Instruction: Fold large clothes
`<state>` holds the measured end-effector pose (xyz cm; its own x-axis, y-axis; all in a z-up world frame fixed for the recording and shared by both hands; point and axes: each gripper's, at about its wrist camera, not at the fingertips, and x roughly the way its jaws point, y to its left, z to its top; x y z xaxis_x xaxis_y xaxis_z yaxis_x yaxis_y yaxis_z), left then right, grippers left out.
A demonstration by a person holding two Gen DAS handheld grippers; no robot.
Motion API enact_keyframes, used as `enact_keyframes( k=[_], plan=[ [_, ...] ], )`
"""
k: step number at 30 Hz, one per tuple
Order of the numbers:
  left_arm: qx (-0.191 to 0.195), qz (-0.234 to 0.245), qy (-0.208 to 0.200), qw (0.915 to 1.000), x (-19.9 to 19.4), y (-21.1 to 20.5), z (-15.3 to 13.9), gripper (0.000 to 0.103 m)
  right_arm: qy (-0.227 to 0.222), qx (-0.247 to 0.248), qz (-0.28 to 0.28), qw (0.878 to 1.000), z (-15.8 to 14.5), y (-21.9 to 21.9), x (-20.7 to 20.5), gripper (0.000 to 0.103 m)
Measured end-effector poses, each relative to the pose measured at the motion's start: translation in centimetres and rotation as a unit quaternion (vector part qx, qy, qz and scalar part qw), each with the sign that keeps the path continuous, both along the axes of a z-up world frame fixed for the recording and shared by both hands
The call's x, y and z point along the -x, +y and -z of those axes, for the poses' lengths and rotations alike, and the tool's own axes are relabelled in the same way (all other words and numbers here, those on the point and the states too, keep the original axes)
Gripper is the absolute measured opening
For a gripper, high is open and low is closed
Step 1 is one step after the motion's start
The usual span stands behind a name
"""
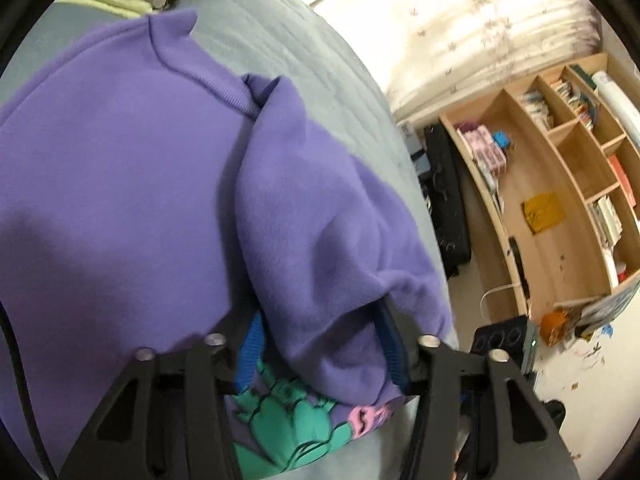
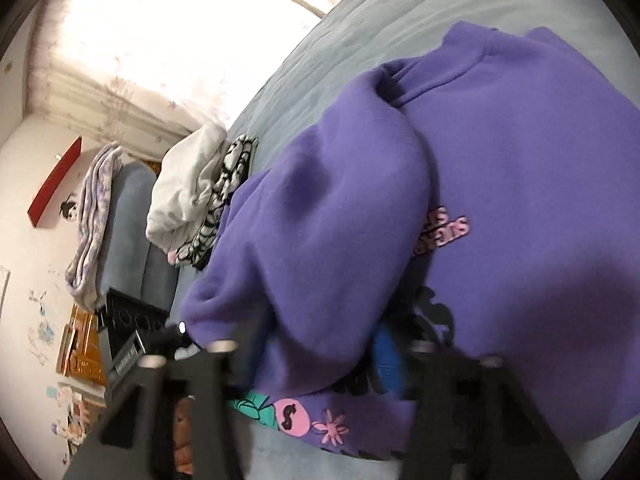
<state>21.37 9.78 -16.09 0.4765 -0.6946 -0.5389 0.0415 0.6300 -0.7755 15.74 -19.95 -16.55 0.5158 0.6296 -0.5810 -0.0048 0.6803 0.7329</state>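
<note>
Both jaws grip bunched sweatshirt (image 1: pixel 120 168) sleeves near the hem; thick fleece could slip out mid-fold and flop crooked on the bed (image 1: pixel 280 40)

Purple sweatshirt (image 2: pixel 500 184) lies on grey bedspread (image 2: pixel 360 40), printed side up (pink lettering, pink flower, teal patch near hem). One sleeve (image 2: pixel 328 240) bunched over the body, its fabric between the right gripper (image 2: pixel 316 356) fingers; pad contact unclear, frame blurred. White and black-white clothes (image 2: pixel 200 188) piled beside it.
</note>
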Motion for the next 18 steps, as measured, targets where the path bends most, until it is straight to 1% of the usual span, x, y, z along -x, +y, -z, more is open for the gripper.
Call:
enact_keyframes(
  k=[1, 2, 3, 4, 6, 7, 8, 9, 10, 11, 12, 13, 15, 16, 17, 18],
  plan=[
    [-0.011, -0.007, -0.007, 0.9999, 0.2, -0.3, -0.7, 0.027, 0.002, -0.008, 0.001, 1.0, -0.2, 0.0, 0.0, 0.016],
    [-0.024, -0.015, -0.013, 0.9995, 0.3, -0.5, -1.5, 0.02, 0.001, -0.011, 0.005, 1.0, -0.7, 0.1, 0.1, 0.015],
    [-0.051, -0.027, -0.017, 0.9982, 0.6, -0.7, -2.5, 0.014, 0.003, -0.011, 0.011, 1.0, -1.2, 0.2, 0.3, 0.014],
    [-0.08, -0.035, -0.016, 0.9961, 0.9, -0.8, -3.4, 0.014, 0.006, -0.016, 0.014, 1.0, -1.5, 0.1, 0.4, 0.013],
    [-0.14, -0.039, -0.002, 0.9894, 1.4, -1.6, -4.9, 0.011, 0.027, -0.026, 0.02, 0.999, -1.9, 0.3, 0.6, 0.013],
    [-0.186, -0.033, 0.009, 0.9819, 1.6, -2.2, -5.4, 0.01, 0.036, -0.015, 0.025, 0.999, -1.8, 0.4, 0.8, 0.013],
    [-0.228, -0.024, 0.018, 0.9732, 1.8, -2.7, -5.5, 0.01, 0.049, 0.006, 0.033, 0.998, -1.6, 0.5, 0.9, 0.013],
    [-0.265, -0.012, 0.031, 0.9638, 1.9, -3.4, -5.1, 0.01, 0.063, 0.028, 0.039, 0.997, -1.1, 0.6, 1.1, 0.013],
    [-0.293, 0.0, 0.049, 0.9548, 2.2, -3.7, -4.1, 0.01, 0.077, 0.049, 0.041, 0.995, -0.2, 0.8, 1.3, 0.013],
    [-0.312, 0.008, 0.069, 0.9475, 2.4, -3.9, -2.7, 0.01, 0.083, 0.066, 0.041, 0.994, 0.7, 1.0, 1.5, 0.012],
    [-0.319, 0.01, 0.077, 0.9447, 2.7, -3.8, -1.3, 0.01, 0.08, 0.084, 0.044, 0.992, 1.6, 1.5, 1.8, 0.01],
    [-0.323, 0.006, 0.067, 0.944, 3.1, -3.7, -0.7, 0.011, 0.074, 0.095, 0.044, 0.992, 1.8, 1.8, 2.0, 0.01],
    [-0.335, 0.004, 0.046, 0.941, 3.6, -4.1, -1.0, 0.013, 0.045, 0.121, 0.04, 0.991, 1.1, 2.5, 2.5, 0.012],
    [-0.336, 0.004, 0.034, 0.9411, 3.9, -4.2, -1.3, 0.013, 0.037, 0.13, 0.036, 0.99, 0.7, 2.7, 2.7, 0.016],
    [-0.336, 0.005, 0.023, 0.9414, 4.3, -4.1, -1.7, 0.015, 0.032, 0.139, 0.03, 0.989, 0.2, 2.9, 2.9, 0.02],
    [-0.334, 0.006, 0.016, 0.9424, 4.8, -4.0, -2.1, 0.021, 0.026, 0.158, 0.023, 0.987, -0.6, 3.1, 3.2, 0.022]
  ],
)
